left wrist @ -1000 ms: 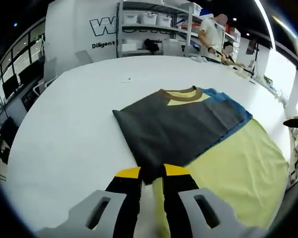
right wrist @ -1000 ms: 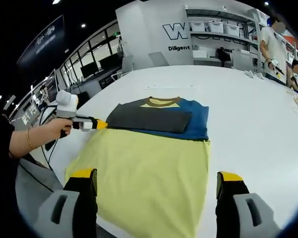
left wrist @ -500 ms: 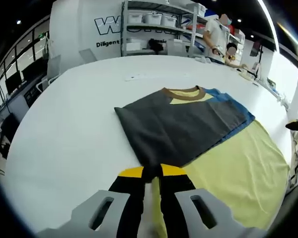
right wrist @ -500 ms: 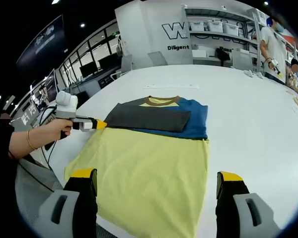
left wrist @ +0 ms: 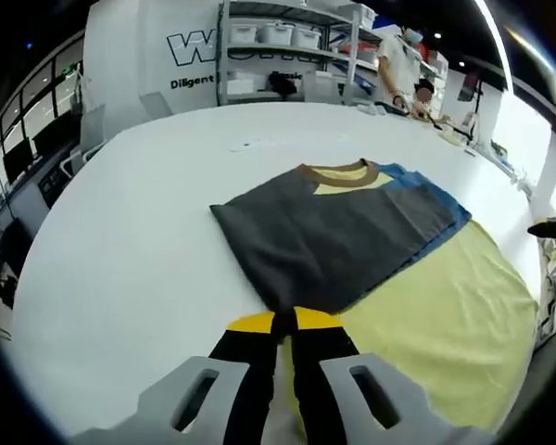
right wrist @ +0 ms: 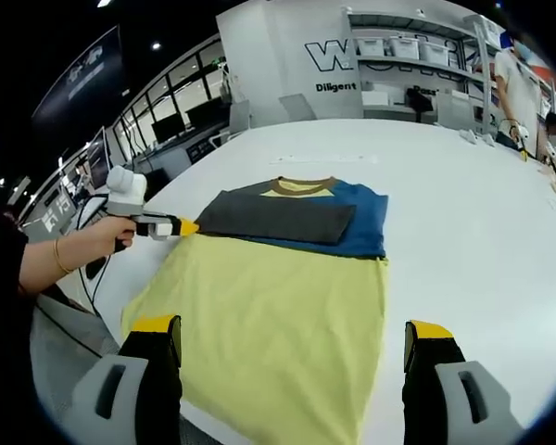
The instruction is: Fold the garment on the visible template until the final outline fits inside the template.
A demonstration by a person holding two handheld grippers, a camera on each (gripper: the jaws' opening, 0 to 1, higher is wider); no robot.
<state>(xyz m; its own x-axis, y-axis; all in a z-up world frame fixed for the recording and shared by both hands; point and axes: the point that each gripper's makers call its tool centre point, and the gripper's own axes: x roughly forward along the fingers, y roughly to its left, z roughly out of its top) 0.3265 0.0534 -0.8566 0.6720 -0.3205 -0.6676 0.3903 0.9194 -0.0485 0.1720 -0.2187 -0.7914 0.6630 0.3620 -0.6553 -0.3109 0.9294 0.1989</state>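
Big white round-edged table (right wrist: 463,213) carries everything; the work sits on the near half, w/ bare top all round. No separate template outline is readable on it, so can't judge the fit yet.

Garment: a colour-block T-shirt (right wrist: 287,278), pale yellow lower body, blue and dark grey upper part, brown ribbed collar (right wrist: 302,184), lying flat. In the left gripper view the same shirt (left wrist: 417,306) runs away from the jaws toward the collar (left wrist: 338,172).

Progress, as judged: approx. one fold in. The dark grey panel (left wrist: 334,236) lies folded over the chest, covering most of the blue, w/ a blue strip (right wrist: 371,222) left bare on one side. The yellow lower body is spread at full length, no fold across it. So the opposite side and the bottom-up fold(s) look left to do; prob. under halfway.

Left gripper (left wrist: 284,326): jaws nearly closed, pinched on the corner where grey panel meets yellow edge; cloth runs between the tips. From the right gripper view this gripper (right wrist: 187,226) sits at the shirt's left edge, held by a person's hand (right wrist: 97,236).

Right gripper (right wrist: 292,338): jaws spread wide, nothing between them, hovering at the yellow hem end, not touching cloth as far as I can tell.

All of the shirt lies on the table.
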